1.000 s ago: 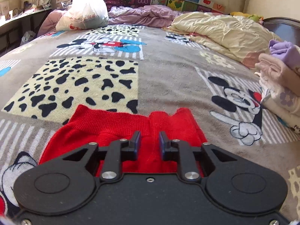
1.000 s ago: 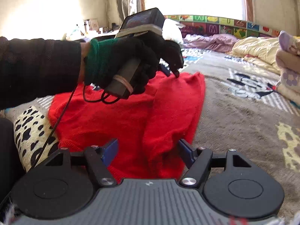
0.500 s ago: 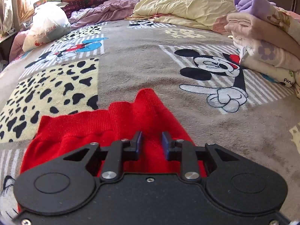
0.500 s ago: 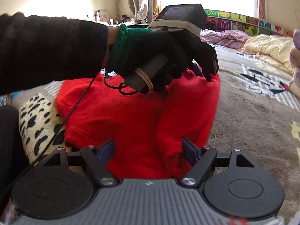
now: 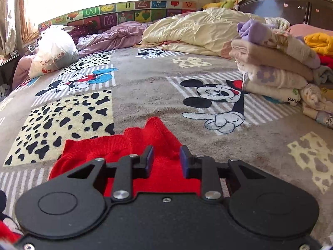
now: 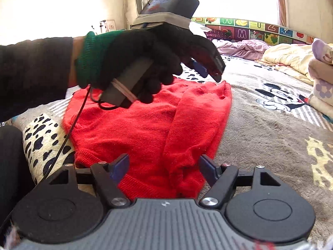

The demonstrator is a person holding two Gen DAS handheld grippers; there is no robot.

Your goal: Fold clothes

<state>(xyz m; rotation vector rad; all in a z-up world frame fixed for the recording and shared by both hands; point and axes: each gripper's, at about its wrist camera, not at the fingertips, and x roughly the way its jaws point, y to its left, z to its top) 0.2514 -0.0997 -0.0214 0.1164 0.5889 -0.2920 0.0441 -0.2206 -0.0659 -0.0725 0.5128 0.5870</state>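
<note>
A red knit garment [image 6: 145,129] lies partly folded on the bed, with one side flap folded over the middle; it also shows in the left wrist view [image 5: 162,145]. My left gripper [image 5: 166,161] is open, its blue-padded jaws apart just above the garment's far corner, holding nothing. From the right wrist view the left gripper [image 6: 210,68] hovers just over that far corner in a black-gloved hand. My right gripper [image 6: 164,166] is open wide over the garment's near hem, empty.
A grey cartoon-print blanket [image 5: 145,95] covers the bed. A stack of folded clothes [image 5: 276,70] stands at the right. A cream duvet [image 5: 193,31], purple bedding [image 5: 112,37] and a white plastic bag [image 5: 54,50] lie at the back.
The left gripper has swung right, lifted off the garment's far corner and opened slightly, letting the fabric go. The right gripper stays open at the near hem.
</note>
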